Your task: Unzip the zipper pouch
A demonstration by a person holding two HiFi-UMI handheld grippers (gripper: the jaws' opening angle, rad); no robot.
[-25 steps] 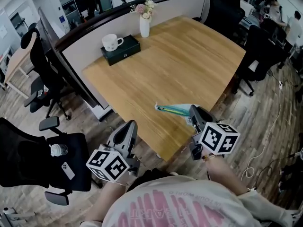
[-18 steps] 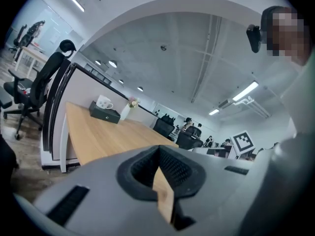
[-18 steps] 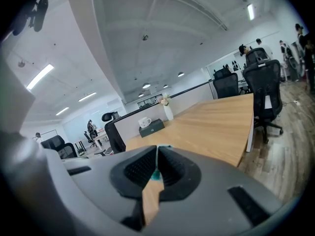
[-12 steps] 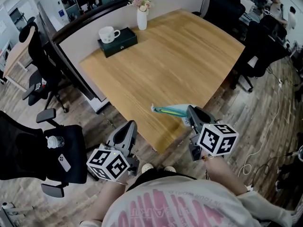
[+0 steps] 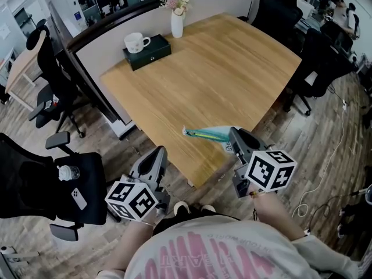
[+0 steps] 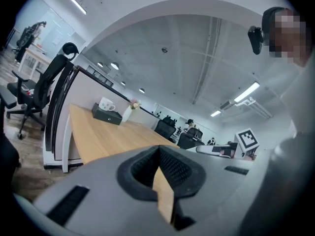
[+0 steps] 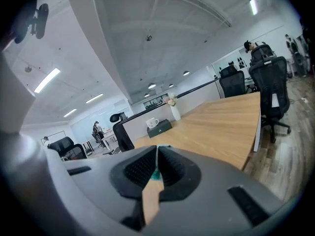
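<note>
**Right Gripper Pinched the Pouch's End at the Table's Near Edge**

Head view: The pale wooden table (image 5: 232,68) was smooth and fine-grained, with rounded corners. At its far side a white mug (image 5: 135,41) stood on a dark rectangular box (image 5: 148,54), beside a slim white vase (image 5: 177,25) of flowers. Black mesh office chairs (image 5: 52,179) stood around the table on a plank floor.

The zipper pouch (image 5: 206,135) was a flat, narrow teal strip with a yellowish streak along it. It lay over the table's near edge. Its right end was in the right gripper (image 5: 232,139) and its left end pointed out free. Whether it rested on the wood or hung just above it could not be told.

The left gripper (image 5: 158,156), in smooth grey plastic, hung off the table's near corner, apart from the pouch. Behind its jaws sat a black-and-white marker cube (image 5: 133,202).

Left gripper view: The ribbed black pads were pressed together with nothing between them. Only a sliver of the wooden tabletop showed through the slit below them.

Right gripper view: The jaws were all but closed, clamped on a thin teal edge of the pouch caught between the ribbed pads.
</note>
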